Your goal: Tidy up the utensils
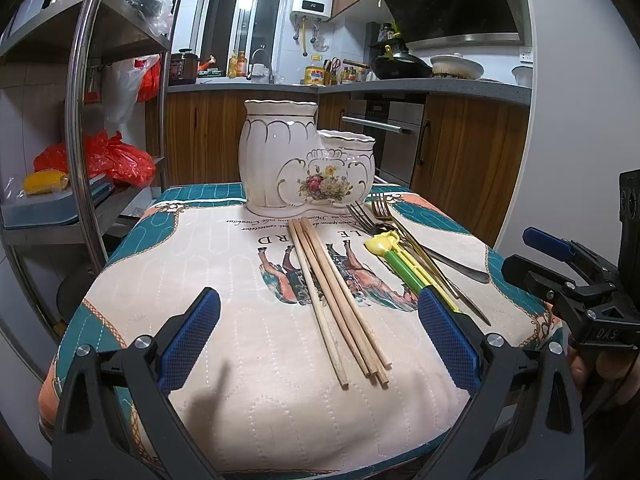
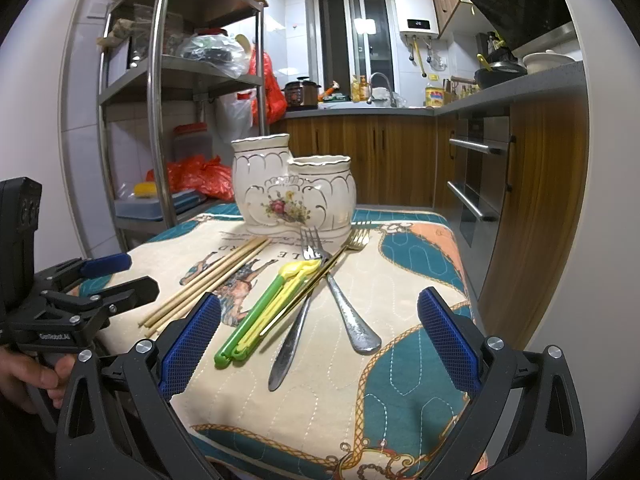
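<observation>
Chopsticks [image 1: 338,300] loose — both tongs agape

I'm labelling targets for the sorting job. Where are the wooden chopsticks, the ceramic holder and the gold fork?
wooden chopsticks [image 1: 336,296]: left wrist view, middle of the bundle.
ceramic holder [image 2: 260,184]: right wrist view, front wall of the taller compartment.
gold fork [image 2: 357,239]: right wrist view, base of its tines.
</observation>
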Tool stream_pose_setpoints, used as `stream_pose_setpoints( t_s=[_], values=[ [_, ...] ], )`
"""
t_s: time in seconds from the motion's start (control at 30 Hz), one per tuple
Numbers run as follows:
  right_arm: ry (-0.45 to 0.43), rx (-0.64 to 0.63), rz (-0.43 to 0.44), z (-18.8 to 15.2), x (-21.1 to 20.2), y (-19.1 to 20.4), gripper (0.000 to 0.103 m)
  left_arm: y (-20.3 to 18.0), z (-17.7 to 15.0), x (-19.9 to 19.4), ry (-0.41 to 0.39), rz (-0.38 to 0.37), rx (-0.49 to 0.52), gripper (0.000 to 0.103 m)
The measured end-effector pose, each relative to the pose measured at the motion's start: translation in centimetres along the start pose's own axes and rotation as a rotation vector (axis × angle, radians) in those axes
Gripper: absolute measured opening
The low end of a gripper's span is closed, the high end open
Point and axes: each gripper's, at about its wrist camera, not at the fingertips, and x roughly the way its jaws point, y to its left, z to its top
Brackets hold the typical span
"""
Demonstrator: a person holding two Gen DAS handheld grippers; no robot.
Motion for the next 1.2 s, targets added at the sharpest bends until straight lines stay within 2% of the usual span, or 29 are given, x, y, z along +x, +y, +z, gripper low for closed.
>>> stream_pose_setpoints(
  t_s=[1.03, 1.2],
  values=[
    [0.010, 0.021, 0.010, -0.64, 0.57, 0.49, 0.098, 0.36, 0.04, 0.39, 0.009, 0.005, -0.004, 0.097],
    [0.010, 0.021, 0.010, -0.66, 0.56, 0.48, 0.098, 0.45, 0.05, 0.76, 0.020, 0.011, -0.001, 0.094]
  ],
)
